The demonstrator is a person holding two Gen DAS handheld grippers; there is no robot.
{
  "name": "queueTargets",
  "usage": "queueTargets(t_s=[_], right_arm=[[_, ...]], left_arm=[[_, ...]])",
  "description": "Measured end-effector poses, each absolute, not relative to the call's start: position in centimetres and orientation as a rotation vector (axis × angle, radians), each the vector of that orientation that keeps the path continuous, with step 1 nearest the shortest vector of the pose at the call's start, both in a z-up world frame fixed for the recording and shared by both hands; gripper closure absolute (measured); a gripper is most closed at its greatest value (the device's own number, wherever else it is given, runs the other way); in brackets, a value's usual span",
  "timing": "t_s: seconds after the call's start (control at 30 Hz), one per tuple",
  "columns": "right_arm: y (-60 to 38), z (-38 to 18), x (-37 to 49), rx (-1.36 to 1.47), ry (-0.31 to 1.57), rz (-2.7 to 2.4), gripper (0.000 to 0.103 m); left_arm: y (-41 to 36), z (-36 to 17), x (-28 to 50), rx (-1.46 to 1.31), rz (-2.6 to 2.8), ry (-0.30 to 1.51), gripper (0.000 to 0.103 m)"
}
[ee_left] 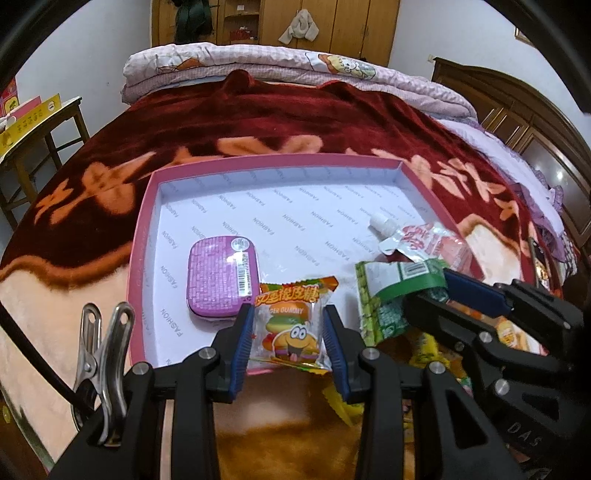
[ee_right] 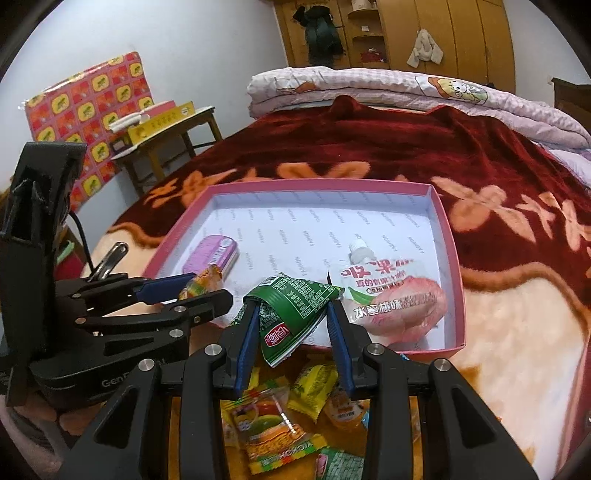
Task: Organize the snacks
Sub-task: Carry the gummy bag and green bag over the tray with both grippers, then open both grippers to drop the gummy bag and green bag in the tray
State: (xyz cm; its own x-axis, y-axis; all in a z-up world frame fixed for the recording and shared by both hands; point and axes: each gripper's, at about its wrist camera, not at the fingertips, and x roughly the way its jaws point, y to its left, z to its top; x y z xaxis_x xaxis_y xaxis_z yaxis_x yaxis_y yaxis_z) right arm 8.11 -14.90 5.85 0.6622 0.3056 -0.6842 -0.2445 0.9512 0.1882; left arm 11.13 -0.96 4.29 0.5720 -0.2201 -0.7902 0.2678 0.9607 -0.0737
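A shallow pink box [ee_left: 147,206] [ee_right: 452,236] with a white printed floor lies on the bed. Inside it are a purple tin [ee_left: 218,275] [ee_right: 210,254] at the left and a peach drink pouch [ee_left: 424,240] [ee_right: 399,295] with a white cap at the right. My left gripper [ee_left: 290,328] [ee_right: 195,291] is shut on a burger gummy packet [ee_left: 291,325] [ee_right: 201,282] over the box's near edge. My right gripper [ee_right: 293,325] [ee_left: 432,291] is shut on a crumpled green snack packet [ee_right: 291,314] [ee_left: 388,295], also above the near edge.
Several loose snack packets [ee_right: 280,417] [ee_left: 436,354] lie on the red and cream floral blanket [ee_left: 258,118] below the grippers. Folded quilts [ee_right: 369,88] sit at the far end of the bed. A small wooden table [ee_right: 166,147] with boxes stands at the left; a wardrobe [ee_left: 332,22] behind.
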Motion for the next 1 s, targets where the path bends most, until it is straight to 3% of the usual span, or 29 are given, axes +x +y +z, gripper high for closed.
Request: queueTargets(t_s=[0.63, 0.87, 1.0], right_arm=[[-15.7, 4.9, 9.0, 0.064, 0.793, 0.258, 0.065], [-16.1, 4.8, 9.1, 0.104, 0.810, 0.269, 0.065], [-16.2, 5.2, 8.7, 0.131, 0.796, 0.292, 0.057]], left_arm=[[-1.2, 3.1, 13.1, 0.091, -0.235, 0.928, 0.063], [-0.9, 3.3, 13.1, 0.071, -0.233, 0.950, 0.054], [-0.9, 3.6, 12.7, 0.074, -0.226, 0.945, 0.045]])
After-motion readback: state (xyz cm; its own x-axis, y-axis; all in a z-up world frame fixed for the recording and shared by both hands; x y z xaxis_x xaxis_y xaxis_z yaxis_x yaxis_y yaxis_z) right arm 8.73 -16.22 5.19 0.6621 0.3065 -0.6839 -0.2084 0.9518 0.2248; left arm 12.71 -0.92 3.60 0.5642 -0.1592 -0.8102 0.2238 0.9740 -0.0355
